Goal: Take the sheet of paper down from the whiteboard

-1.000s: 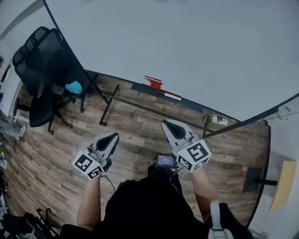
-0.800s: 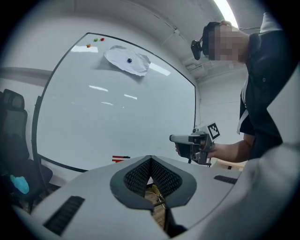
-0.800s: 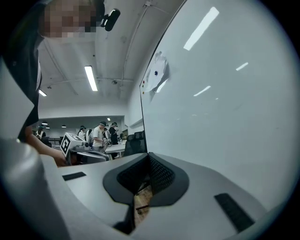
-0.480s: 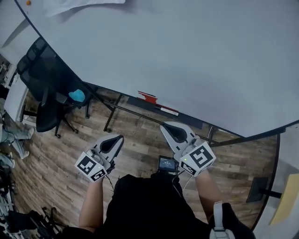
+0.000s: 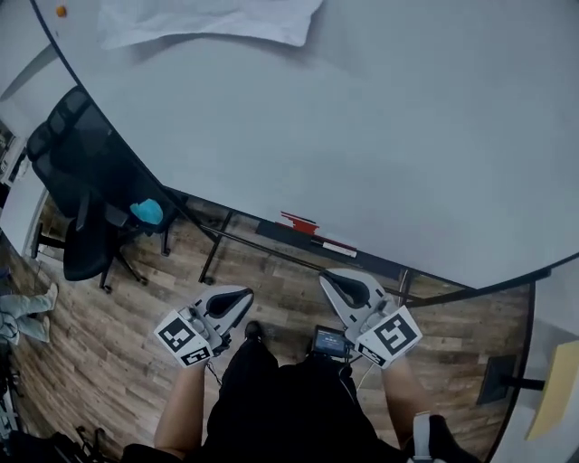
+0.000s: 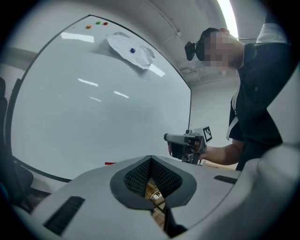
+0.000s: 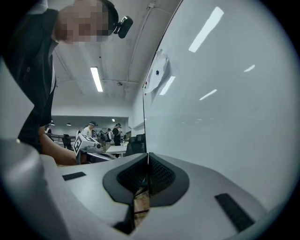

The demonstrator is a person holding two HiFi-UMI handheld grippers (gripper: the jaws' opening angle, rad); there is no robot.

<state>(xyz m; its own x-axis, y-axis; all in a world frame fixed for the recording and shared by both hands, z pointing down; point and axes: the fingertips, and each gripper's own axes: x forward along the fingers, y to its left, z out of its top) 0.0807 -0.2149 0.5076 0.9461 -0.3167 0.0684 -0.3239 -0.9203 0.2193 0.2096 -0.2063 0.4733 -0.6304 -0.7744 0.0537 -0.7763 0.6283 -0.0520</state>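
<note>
Whiteboard [image 5: 380,136] ahead, crumpled sheet of paper [image 5: 208,20] on it at 11 o'clock, left gripper [image 5: 240,297] and right gripper [image 5: 333,280] at 6 o'clock, both jaw pairs pressed together, empty

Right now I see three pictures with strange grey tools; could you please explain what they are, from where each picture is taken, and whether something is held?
There is no robot here. A person stands at a whiteboard and holds a tool in each hand: the left gripper and the right gripper. Each has two jaws and a cube with square markers. The head view looks down from the person's head; the two gripper views look along each tool's own jaws. Both pairs of jaws are closed and hold nothing. High on the board hangs a crumpled sheet of paper, under what looks like a small dark magnet. A red object lies on the board's ledge, and an office chair stands nearby.
</note>
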